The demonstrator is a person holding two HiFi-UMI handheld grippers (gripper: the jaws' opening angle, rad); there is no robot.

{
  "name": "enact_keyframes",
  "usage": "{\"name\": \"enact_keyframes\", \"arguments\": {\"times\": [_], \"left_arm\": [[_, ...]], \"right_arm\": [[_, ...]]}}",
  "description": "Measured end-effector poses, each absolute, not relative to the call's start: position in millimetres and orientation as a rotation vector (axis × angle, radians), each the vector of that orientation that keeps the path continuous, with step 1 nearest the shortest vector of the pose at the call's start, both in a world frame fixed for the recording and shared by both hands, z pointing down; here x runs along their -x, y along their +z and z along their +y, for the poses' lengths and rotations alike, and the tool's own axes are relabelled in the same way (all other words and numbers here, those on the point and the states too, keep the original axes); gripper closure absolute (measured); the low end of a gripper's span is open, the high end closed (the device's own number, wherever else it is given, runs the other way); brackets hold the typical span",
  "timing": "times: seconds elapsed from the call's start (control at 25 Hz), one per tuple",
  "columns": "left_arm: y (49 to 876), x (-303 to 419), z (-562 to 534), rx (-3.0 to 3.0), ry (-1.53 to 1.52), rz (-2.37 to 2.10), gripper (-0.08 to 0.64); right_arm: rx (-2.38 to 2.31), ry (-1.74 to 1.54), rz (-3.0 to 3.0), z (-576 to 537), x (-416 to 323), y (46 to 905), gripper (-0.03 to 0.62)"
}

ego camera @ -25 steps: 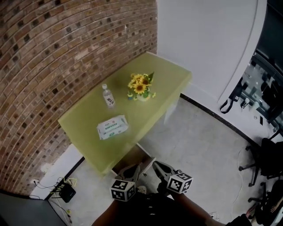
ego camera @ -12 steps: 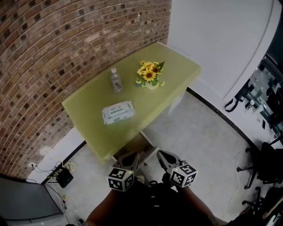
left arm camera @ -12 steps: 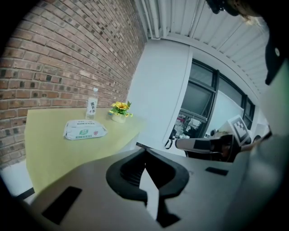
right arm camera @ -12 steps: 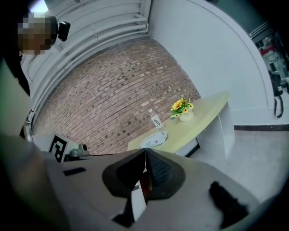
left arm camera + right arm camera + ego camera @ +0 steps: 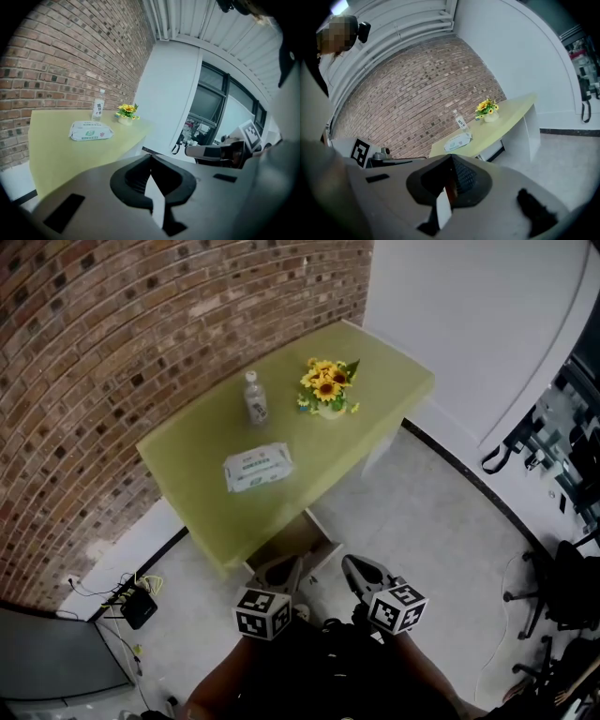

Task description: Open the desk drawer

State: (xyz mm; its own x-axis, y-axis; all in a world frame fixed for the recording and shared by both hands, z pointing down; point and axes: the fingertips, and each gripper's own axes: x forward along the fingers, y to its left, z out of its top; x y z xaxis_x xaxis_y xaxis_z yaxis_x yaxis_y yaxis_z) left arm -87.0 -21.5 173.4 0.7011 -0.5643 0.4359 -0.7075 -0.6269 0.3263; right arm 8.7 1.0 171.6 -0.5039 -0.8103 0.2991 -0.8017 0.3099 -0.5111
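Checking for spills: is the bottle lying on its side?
No, the bottle stands upright on the desk.

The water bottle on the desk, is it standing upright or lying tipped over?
Upright: the bottle stands on its base on the desk, cap on top.

The desk (image 5: 206,479) stands with its long side against the brick wall (image 5: 103,352), its far end near the other wall (image 5: 469,324). On it, the bottle (image 5: 255,399) stands closest to the bricks, the flowers (image 5: 329,388) to its right toward the far end, and the pack of wipes (image 5: 257,468) lies nearer me. My left gripper (image 5: 279,571) and right gripper (image 5: 356,568) sit side by side before the desk's near end. A small box with cables (image 5: 138,608) lies on the floor at my left by the bricks; a chair (image 5: 567,582) stands well apart at my right.
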Motion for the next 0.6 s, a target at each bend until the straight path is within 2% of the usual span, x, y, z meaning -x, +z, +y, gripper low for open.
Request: {"name": "enact_keyframes", "arguments": {"times": [0.6], "left_arm": [[183.1, 92.4, -16.7, -2.398, 0.407, -0.976, 0.551]], "right_arm": [[1.582, -1.028, 2.465, 8.7, -12.9, 177.3, 0.58]]}}
